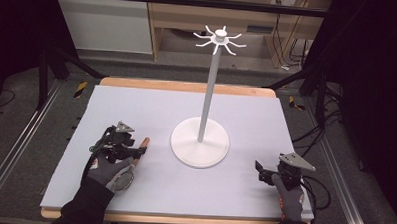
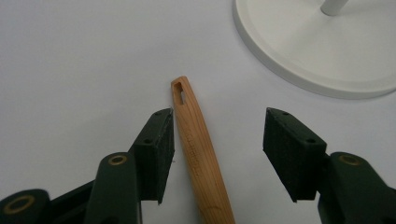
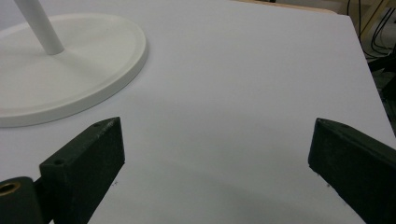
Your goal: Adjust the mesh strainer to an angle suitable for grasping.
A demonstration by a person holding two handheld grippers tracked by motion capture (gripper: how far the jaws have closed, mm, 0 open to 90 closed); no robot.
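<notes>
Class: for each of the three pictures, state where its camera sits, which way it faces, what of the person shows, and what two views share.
High view: above the near edge, facing forward and down; gloved hands, left gripper, right gripper.
Left gripper view: on that gripper, along open jaws at the wooden handle.
Right gripper view: on that gripper, along open jaws over the table.
Shared: the white stand.

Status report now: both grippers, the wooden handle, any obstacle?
Left gripper open, jaws either side of wooden handle, not clamped. Right gripper open, nothing between jaws. Handle flat on table, slotted tip toward white stand. Nothing in the way.
</notes>
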